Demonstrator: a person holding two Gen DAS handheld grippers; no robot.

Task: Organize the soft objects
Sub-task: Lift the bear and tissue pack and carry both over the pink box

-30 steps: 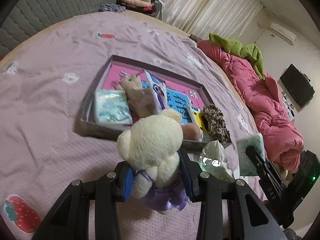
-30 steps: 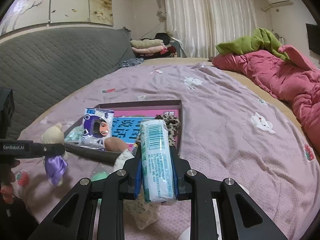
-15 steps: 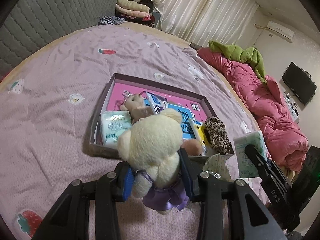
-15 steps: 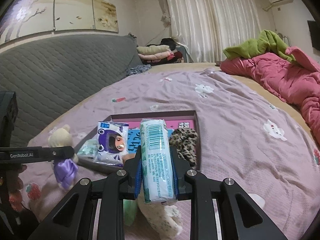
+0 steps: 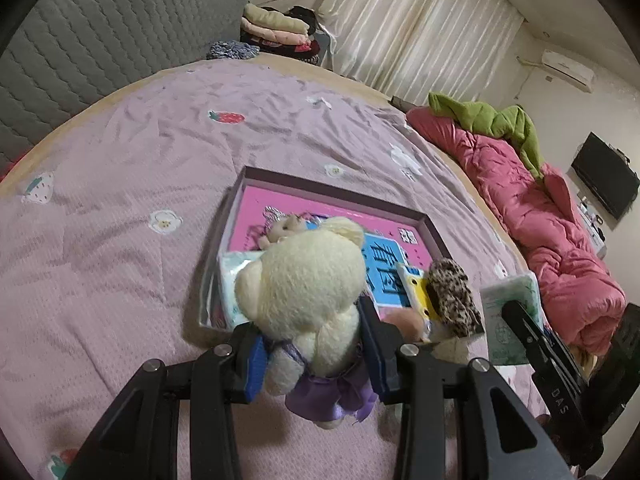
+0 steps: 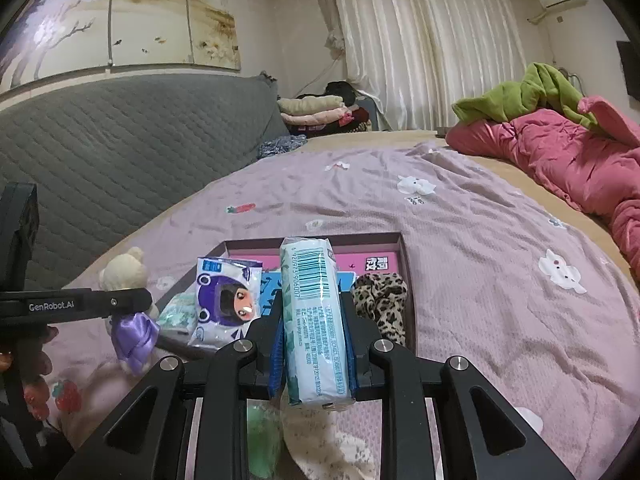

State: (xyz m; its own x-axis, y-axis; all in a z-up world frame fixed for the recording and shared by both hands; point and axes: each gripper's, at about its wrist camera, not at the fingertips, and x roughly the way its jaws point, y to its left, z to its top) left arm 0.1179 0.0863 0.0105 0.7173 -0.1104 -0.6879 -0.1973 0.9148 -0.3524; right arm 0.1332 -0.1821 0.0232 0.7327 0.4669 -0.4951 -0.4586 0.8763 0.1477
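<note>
Left claw (image 5: 312,350) is clamped on the cream teddy bear (image 5: 308,288), lower middle of its frame, held above the tray's (image 5: 340,196) near edge on the bed (image 5: 120,200). Right claw (image 6: 312,344) is squeezing a tissue pack (image 6: 314,320) upright, bottom center, near the tray too.

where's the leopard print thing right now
The leopard print piece lies at the right end of the shallow box on the bed, just right of the tissue pack held in the right gripper.
</note>
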